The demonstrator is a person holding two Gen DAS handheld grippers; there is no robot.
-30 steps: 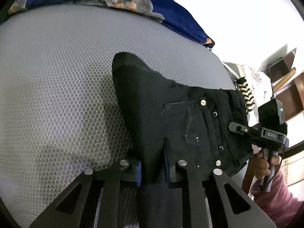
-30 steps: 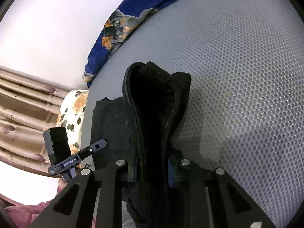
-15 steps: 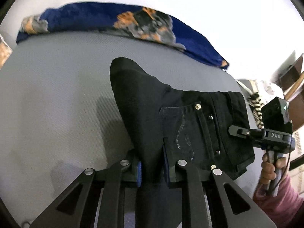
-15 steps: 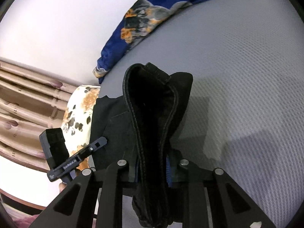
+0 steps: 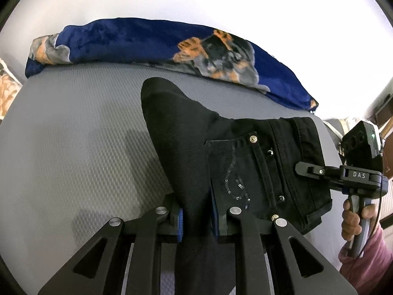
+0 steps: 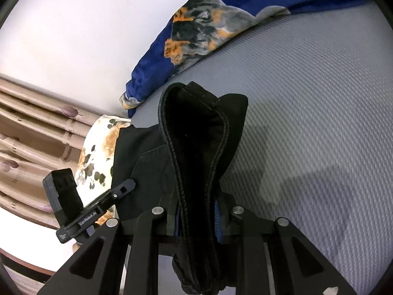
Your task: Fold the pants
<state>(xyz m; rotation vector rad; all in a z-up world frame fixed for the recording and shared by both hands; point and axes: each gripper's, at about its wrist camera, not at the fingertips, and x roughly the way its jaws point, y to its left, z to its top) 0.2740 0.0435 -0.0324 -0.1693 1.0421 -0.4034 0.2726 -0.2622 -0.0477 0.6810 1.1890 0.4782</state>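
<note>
Black jeans (image 5: 221, 147) with a sequined back pocket hang in the air above a grey textured mattress (image 5: 73, 147). My left gripper (image 5: 196, 217) is shut on a bunched fold of the black pants. My right gripper (image 6: 197, 217) is shut on the stitched waistband edge of the pants (image 6: 196, 135). The right gripper also shows at the right of the left wrist view (image 5: 304, 168), at the waistband. The left gripper shows at the lower left of the right wrist view (image 6: 129, 184). The lower legs of the pants are hidden below the fingers.
A blue blanket with a dog print (image 5: 159, 46) lies along the far edge of the mattress by a white wall. A floral pillow (image 6: 98, 152) and beige curtains (image 6: 29, 147) are at the left. A wooden shelf (image 5: 383, 113) stands at the far right.
Both grippers have lifted with the pants held in them. The mattress now lies farther below and more of the blanket and wall show.
</note>
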